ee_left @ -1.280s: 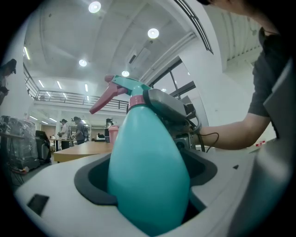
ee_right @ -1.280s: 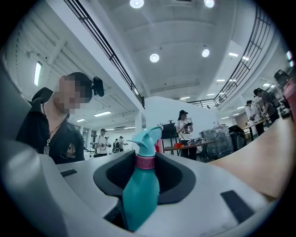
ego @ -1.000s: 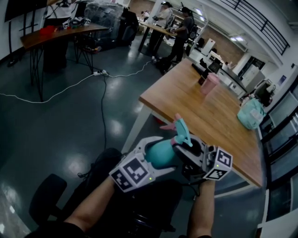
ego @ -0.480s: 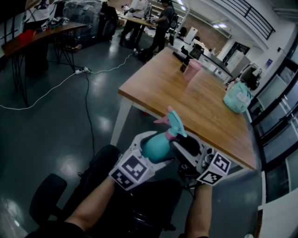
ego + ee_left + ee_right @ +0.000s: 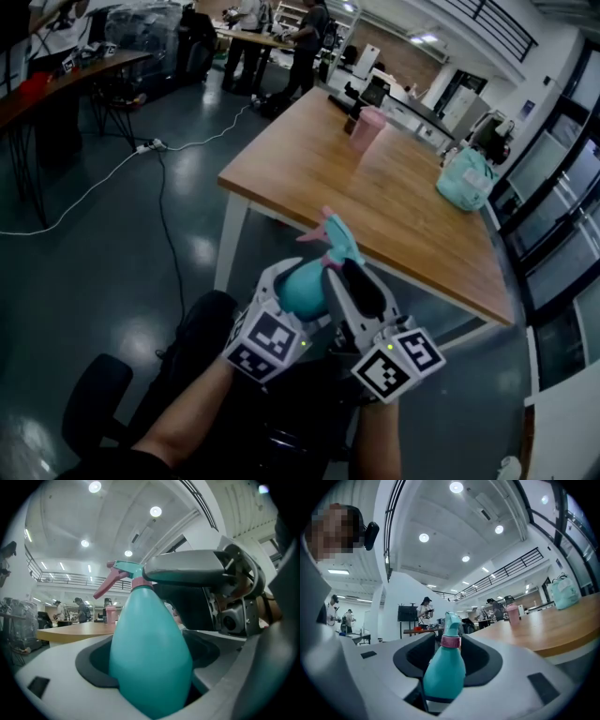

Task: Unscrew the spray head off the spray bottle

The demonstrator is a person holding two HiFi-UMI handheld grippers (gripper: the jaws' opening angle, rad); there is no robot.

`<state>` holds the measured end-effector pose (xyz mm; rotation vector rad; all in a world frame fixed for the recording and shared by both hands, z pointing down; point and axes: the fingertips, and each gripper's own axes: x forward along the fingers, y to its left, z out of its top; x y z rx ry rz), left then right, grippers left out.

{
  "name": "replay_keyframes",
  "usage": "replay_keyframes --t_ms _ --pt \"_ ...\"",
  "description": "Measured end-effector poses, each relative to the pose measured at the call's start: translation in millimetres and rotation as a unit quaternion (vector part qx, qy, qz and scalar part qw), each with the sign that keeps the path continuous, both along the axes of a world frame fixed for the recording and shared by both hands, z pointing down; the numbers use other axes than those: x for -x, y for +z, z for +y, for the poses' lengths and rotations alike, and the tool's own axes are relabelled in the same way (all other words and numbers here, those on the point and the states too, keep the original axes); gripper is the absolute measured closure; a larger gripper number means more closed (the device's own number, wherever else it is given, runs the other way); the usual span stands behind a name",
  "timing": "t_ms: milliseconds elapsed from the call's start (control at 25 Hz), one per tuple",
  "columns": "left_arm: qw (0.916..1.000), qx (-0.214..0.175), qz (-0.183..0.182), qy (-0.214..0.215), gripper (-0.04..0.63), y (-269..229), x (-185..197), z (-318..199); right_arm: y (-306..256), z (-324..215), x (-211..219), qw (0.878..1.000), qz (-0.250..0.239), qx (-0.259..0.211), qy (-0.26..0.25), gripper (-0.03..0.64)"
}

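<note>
A wide stretch of glossy dark floor point(image 5: 112, 262) lies open at the left, crossed by a thin white cable point(image 5: 84, 195), with a round black chair seat point(image 5: 94, 403) low in the corner.

In front of the seated person, the left gripper point(image 5: 292, 286) holds the teal, pear-shaped plastic spray bottle point(image 5: 150, 653) aloft. Its fingers point(image 5: 61, 677) are pinched on the bottle's wide body. The bottle hangs just short of the worktop's near edge, over the floor rather than over the wood.

The teal spray head point(image 5: 333, 239) is still on the bottle, above a pink screw collar point(image 5: 451, 641). Its pink trigger point(image 5: 312, 236) points left, toward the open floor.

Just right of the bottle, the right gripper point(image 5: 349, 283) lies close alongside. Its fingers point(image 5: 520, 677) have just been opening and stand spread wide. The bottle's neck rises between them, with a gap on either side of the collar.

Beyond, the long pale-wood worktop point(image 5: 394, 206) on white legs runs away to the right, its near corner facing the bare floor. A tall pink cup point(image 5: 366, 129) stands toward its far end, and a teal bag point(image 5: 464, 178) sits near its right edge. People point(image 5: 305, 33) work at benches across the hall.
</note>
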<state>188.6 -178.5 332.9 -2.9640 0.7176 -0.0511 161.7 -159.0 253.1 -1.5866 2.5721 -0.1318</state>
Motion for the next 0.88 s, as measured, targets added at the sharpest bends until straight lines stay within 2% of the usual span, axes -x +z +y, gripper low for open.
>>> replay_keyframes --t_ms 160,360,600,880 --pt "0.9998 -0.008 -0.012 -0.013 0.167 3.0 9.2 -8.5 3.4 -14.5 6.5 1.0 0.0 0.009 0.02 0.448" --pt "0.9998 0.007 -0.005 -0.02 0.167 4.2 26.1 -17.3 4.7 -24.6 24.3 1.0 0.016 0.014 -0.019 0.472" --pt "0.9999 0.015 0.005 0.001 0.167 -1.3 41.5 -18.1 1.6 -27.9 38.3 0.993 0.017 0.007 -0.12 0.474" --pt "0.9982 0.007 0.02 0.056 0.167 -10.0 50.9 -9.0 -5.1 -22.7 46.9 0.965 -0.01 -0.008 -0.261 0.476"
